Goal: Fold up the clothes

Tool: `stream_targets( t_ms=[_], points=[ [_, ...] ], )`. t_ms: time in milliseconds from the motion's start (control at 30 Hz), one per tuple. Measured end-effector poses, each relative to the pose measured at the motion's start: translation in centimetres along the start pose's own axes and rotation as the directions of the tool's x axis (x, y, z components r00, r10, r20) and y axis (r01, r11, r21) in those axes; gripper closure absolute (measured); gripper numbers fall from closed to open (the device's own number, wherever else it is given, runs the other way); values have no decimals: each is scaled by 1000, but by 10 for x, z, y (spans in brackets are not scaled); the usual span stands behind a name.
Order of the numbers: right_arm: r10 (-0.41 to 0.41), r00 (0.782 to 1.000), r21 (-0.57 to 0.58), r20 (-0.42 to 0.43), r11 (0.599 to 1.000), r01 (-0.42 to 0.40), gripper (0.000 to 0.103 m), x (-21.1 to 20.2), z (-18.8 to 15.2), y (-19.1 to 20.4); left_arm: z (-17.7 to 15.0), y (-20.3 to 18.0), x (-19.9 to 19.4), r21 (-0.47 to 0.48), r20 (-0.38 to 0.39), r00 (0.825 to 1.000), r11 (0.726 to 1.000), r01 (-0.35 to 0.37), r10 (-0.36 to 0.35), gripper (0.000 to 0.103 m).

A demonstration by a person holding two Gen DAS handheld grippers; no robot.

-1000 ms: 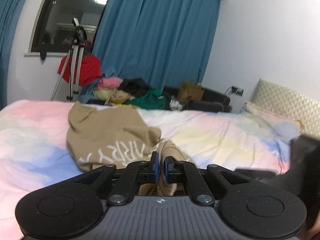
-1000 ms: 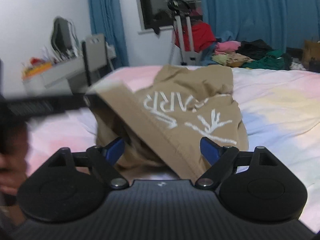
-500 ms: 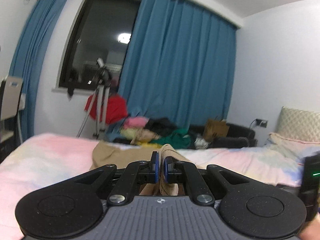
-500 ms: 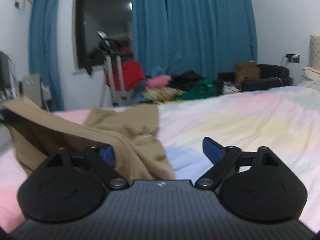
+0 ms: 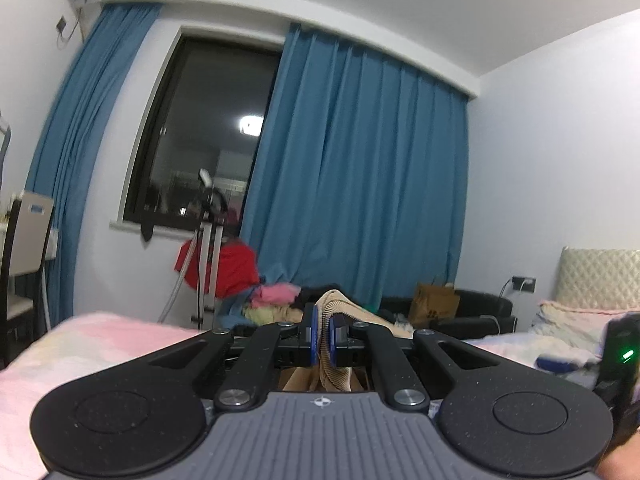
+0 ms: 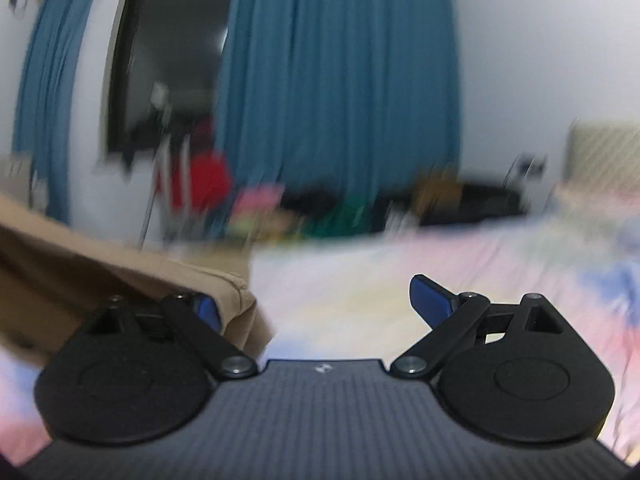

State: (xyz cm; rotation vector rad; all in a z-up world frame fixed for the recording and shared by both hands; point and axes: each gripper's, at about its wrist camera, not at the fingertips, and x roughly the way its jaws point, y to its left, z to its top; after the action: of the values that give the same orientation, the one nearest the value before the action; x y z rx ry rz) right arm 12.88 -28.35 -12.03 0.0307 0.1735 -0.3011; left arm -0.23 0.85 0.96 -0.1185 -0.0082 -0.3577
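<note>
The left claw (image 5: 325, 334), clamped on the ribbed hem of the tan cotton sweatshirt (image 6: 120, 280), has swung up from the pastel patchwork bed (image 6: 400, 280), lifting it. The right claw (image 6: 316, 300) gapes empty beside the cloth, so I judge a shake-out, not a fold.

Count: two grippers, left gripper (image 5: 325, 334) and right gripper (image 6: 316, 304); one tan garment (image 6: 80, 268); one bed (image 6: 360, 276). Two blue curtains (image 5: 360, 184), one window (image 5: 200, 152), one tripod (image 5: 208, 264). One clothes pile (image 5: 276, 300), item count unreadable; one cardboard box (image 5: 438, 300).
</note>
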Motion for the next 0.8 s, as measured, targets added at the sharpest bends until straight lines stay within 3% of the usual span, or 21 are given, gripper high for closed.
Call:
stream_targets(
  t_ms=[167,267,433,467,500,533,633,700,800],
  points=[
    [-62,990,14,124,998,61,9,-7,3,-5,-4,-14,-13,6,15,1000,1000,17,-17,97],
    [-20,999,2,-44,1000,20,9,23,-10,-1,-8,-19,-17,5,6,1000,1000,13,-13,97],
    [52,995,43,-90,998,-48,12,35,-11,-3,-17,-16,-17,-8,-52,998,999,-31,31,97],
    [66,993,51,-99,997,-62,18,38,-11,-3,-19,-14,-14,-9,-72,996,999,-48,47,97],
    [81,991,59,-107,995,-75,37,40,-12,-3,-21,-11,-11,-11,-99,993,998,-58,57,97],
    [96,989,68,-116,994,-88,44,43,-12,-3,-24,-9,-9,-14,-134,989,998,-66,64,97],
    [140,980,95,-141,987,-127,81,50,-12,-4,-35,2,0,-29,-253,964,996,-86,76,97],
    [166,974,112,-154,982,-149,87,54,-13,-5,-44,8,7,-38,-328,941,994,-104,86,96],
    [179,972,135,-151,978,-159,88,48,-12,-6,-56,17,21,-36,-432,897,993,-115,89,95]
  ],
)
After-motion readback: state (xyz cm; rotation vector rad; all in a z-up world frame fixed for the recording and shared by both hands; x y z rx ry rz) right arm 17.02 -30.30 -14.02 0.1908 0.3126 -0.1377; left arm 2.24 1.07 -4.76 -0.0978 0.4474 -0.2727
